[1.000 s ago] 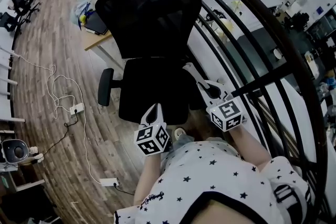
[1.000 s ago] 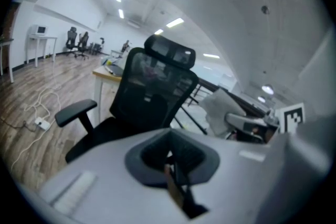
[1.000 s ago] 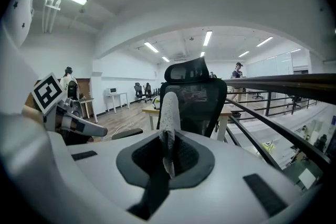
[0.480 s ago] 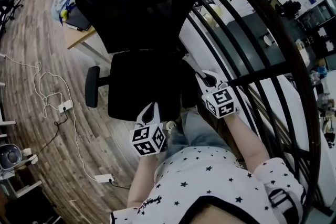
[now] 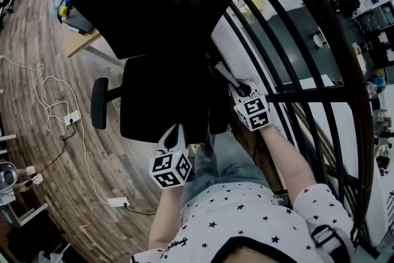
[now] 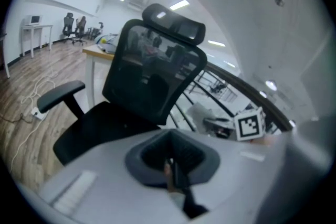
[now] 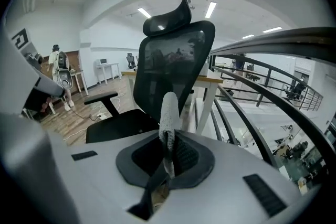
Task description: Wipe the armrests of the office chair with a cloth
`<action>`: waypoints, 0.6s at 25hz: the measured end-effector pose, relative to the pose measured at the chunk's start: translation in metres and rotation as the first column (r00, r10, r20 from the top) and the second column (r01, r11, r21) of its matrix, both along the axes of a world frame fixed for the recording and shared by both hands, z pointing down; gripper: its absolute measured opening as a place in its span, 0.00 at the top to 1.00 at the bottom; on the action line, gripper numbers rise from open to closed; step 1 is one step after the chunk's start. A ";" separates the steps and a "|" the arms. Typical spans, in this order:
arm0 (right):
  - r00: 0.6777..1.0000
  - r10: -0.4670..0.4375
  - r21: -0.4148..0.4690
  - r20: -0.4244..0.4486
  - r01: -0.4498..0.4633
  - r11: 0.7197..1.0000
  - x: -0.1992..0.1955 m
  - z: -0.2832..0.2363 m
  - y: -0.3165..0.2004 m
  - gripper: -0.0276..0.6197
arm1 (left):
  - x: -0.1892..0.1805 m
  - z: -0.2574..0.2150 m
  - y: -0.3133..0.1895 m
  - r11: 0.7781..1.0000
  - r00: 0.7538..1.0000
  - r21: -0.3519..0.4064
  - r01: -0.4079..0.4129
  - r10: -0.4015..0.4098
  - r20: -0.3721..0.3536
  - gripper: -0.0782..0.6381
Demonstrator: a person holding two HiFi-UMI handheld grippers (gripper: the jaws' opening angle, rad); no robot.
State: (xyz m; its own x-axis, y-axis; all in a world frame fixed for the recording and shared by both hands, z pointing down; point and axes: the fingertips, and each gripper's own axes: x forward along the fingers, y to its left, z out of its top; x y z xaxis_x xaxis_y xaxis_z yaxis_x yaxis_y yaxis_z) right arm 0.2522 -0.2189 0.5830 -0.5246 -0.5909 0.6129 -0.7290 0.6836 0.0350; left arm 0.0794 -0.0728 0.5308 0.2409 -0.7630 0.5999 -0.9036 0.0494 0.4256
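- As the head view looks steeply down, the chair (image 5: 154, 3) fills the top middle, with its seat (image 5: 160, 101) just ahead of both grippers.
  - The left gripper (image 5: 178, 132) hangs at the seat's near edge.
  - The right gripper (image 5: 228, 78) reaches in along the seat's right flank, close to the railing (image 5: 289, 40).
  - One armrest (image 5: 98, 103) stands clear on the left. The other is lost in the dark, probably just under the right gripper.
  - A worktop (image 5: 83, 41) sits behind the chair, and a cable (image 5: 52, 101) trails over the floor on the left.
- In the left gripper view, the fingers (image 6: 177, 178) are pressed together with nothing between them. The chair stands ahead, with the open armrest off to the left.
- In the right gripper view, the fingers (image 7: 153, 185) pinch the cloth (image 7: 169, 113). It stands up as a pale roll in front of the chair back and touches no armrest.
- Step in hand: this looks like the approach, with wiping not yet begun. The next move calls for lowering the cloth flat onto the nearer armrest's pad and drawing it along the length. The empty left gripper could steady the chair, which likely swivels.
- Room: the railing bars hem in the right side, so strokes there want to be short and kept inward. The left side opens onto bare floor with only the cable to mind.
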 end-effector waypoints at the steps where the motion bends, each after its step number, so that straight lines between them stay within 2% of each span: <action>1: 1.000 -0.011 -0.011 -0.012 0.011 1.000 -0.002 0.008 -0.002 0.92 | -0.001 0.004 0.000 1.000 1.000 -0.010 0.001 -0.001 0.002 0.88; 15: 0.983 -0.138 -0.102 -0.122 0.126 0.987 -0.016 0.076 -0.029 0.92 | -0.005 0.031 -0.032 0.998 1.000 -0.064 0.023 -0.022 0.022 0.88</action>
